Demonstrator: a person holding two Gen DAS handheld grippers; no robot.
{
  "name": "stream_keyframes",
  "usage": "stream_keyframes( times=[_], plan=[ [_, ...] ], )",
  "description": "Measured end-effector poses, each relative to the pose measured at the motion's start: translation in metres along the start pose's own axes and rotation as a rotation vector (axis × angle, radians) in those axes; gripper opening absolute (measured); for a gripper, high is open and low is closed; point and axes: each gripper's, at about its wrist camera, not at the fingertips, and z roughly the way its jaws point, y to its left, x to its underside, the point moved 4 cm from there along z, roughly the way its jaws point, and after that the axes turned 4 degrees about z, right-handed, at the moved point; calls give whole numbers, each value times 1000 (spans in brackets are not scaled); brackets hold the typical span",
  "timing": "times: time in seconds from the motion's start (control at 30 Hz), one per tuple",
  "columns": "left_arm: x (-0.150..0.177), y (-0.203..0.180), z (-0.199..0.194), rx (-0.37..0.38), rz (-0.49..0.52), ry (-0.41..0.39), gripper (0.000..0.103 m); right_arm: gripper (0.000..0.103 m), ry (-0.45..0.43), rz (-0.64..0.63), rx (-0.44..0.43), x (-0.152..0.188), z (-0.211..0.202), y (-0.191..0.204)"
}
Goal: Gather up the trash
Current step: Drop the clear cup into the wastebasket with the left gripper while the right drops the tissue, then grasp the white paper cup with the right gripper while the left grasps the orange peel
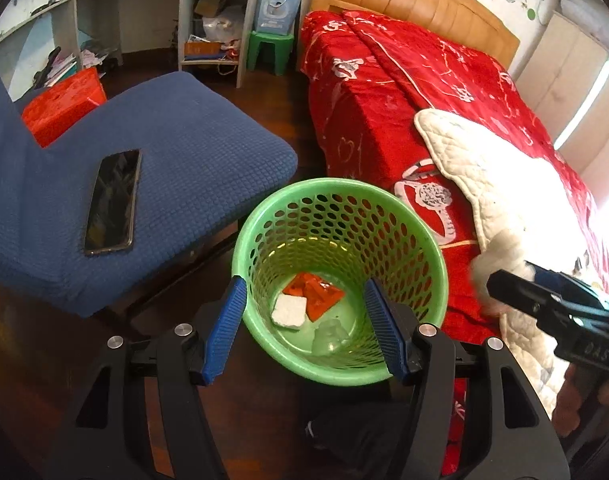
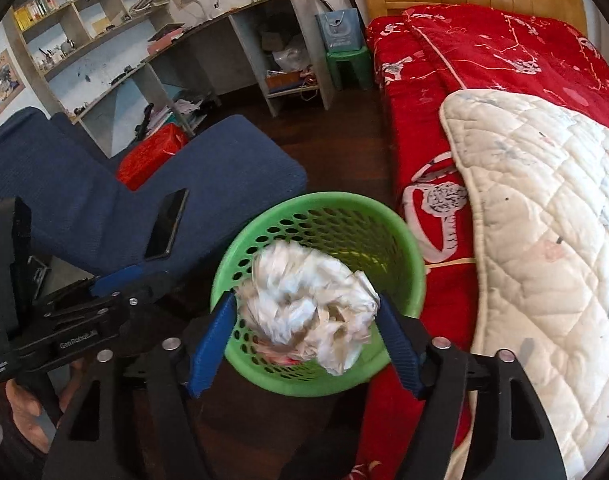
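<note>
A: Nearest your right camera is the right gripper (image 2: 308,320). What does it hold?

B: One crumpled white tissue wad (image 2: 308,308), clamped between the two blue fingers (image 2: 212,344). Your fingers stand fairly wide, since the wad fills the gap. It sits at lower centre of the frame, above the green basket (image 2: 324,200), partly over its opening. The wad is lumpy; I cannot tell a long axis.

A: And the left gripper (image 1: 304,328)?

B: Your fingers there are spread apart and grip nothing. In the left wrist view they frame the basket's near rim (image 1: 264,344); whether they touch it I cannot tell.

A: Count what lies in the basket.

B: Three pieces on the bottom: one red wrapper (image 1: 314,294), one white square pad (image 1: 289,310) against it, and one clear crumpled piece (image 1: 330,334) nearer you.

A: What is around it?

B: One basket, upright, mouth facing up, between the blue chair (image 1: 176,140) at left and the red bed (image 1: 424,88) at right. One black phone (image 1: 113,202) lies on the seat, long axis running up the frame.
</note>
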Motion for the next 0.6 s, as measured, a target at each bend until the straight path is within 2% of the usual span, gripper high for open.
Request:
stream_keyframes(
  times=[0.23, 0.6],
  plan=[
    [0, -13, 0, 20, 17, -3, 61, 73, -27, 20, 16, 6, -23, -12],
    [0, -77, 5, 87, 115, 10, 61, 74, -102, 129, 165, 29, -100, -99]
  ],
)
